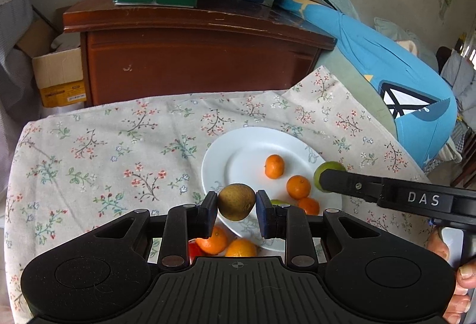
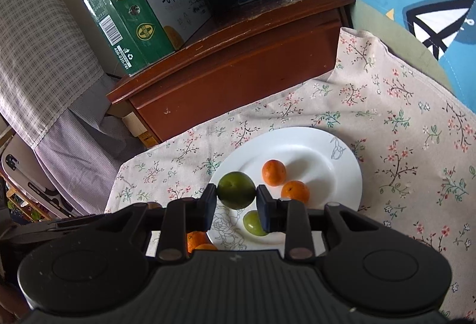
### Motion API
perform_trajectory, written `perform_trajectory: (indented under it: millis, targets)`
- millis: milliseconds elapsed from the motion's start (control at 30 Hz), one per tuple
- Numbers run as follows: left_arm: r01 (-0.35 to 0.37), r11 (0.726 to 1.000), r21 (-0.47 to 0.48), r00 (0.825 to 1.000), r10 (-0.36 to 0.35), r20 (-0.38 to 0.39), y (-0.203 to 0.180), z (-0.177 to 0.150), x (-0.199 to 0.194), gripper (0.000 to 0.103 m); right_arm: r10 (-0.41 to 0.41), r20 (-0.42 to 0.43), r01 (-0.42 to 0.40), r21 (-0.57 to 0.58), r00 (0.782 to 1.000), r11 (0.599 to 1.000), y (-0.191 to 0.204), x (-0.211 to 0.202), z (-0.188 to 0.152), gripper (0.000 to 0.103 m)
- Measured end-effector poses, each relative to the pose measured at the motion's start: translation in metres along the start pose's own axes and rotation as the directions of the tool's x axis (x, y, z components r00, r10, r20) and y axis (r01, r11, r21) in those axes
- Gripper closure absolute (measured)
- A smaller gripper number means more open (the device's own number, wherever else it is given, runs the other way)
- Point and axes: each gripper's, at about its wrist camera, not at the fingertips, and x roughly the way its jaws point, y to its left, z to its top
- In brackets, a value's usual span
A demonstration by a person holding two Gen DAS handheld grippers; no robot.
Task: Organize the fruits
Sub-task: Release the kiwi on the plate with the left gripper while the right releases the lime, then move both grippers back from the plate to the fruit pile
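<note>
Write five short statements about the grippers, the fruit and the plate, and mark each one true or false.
1. The left gripper holds a brown kiwi between its jaws. True.
2. The right gripper is empty. False: its jaws are shut on a dark green fruit.
3. The white plate has small oranges on it. True.
4. The plate sits on bare wood. False: it sits on a floral tablecloth.
5. A lighter green fruit lies on the plate. True.
</note>
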Motion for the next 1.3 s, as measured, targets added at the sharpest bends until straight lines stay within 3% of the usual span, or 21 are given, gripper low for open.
perform_trajectory:
  millis: [267,533,767,833,1033,1233,1300]
  targets:
    - [0.043,0.998,0.056,0.999,-0.041,-0.021,-0.011,0.016,0.029,0.078,-0.006,-0.041,0.009,0.067,0.999,0.998,-0.016,0.02,0.006,0.074]
    - [0.05,0.999,0.011,0.997,-0.049,-0.065,-0.004,0.024,0.058,0.078,-0.007,-0.084,0.017,0.117,0.996,0.993,-0.029,0.041,0.009,0.074]
    - [0.065,0.998,-0.002,0.995,-0.065,-0.077,-0.005,0.024,0.061,0.074,-0.03,-0.074,0.039,0.125,0.997,0.991,-0.032,0.046,0.009,0.071]
    - [0.059,0.998,-0.01,0.996,-0.06,-0.072,-0.006,0.025,0.058,0.057,-0.032,-0.067,0.041,0.126,0.997,0.991,-0.032,0.045,0.01,0.071]
    - [0.03,0.999,-0.023,0.999,-0.03,-0.021,-0.006,0.03,0.039,0.025,-0.026,-0.044,0.031,0.112,0.999,0.993,-0.028,0.039,0.012,0.068]
    - [-0.018,0.999,-0.029,1.0,0.019,0.02,0.001,0.032,0.017,0.008,-0.008,-0.04,0.011,0.062,0.999,0.998,-0.018,0.034,0.012,0.067]
    - [-0.035,0.999,-0.031,0.999,0.036,0.036,0.004,0.031,0.01,0.007,0.001,-0.04,0.001,0.05,0.999,0.999,-0.014,0.032,0.011,0.065]
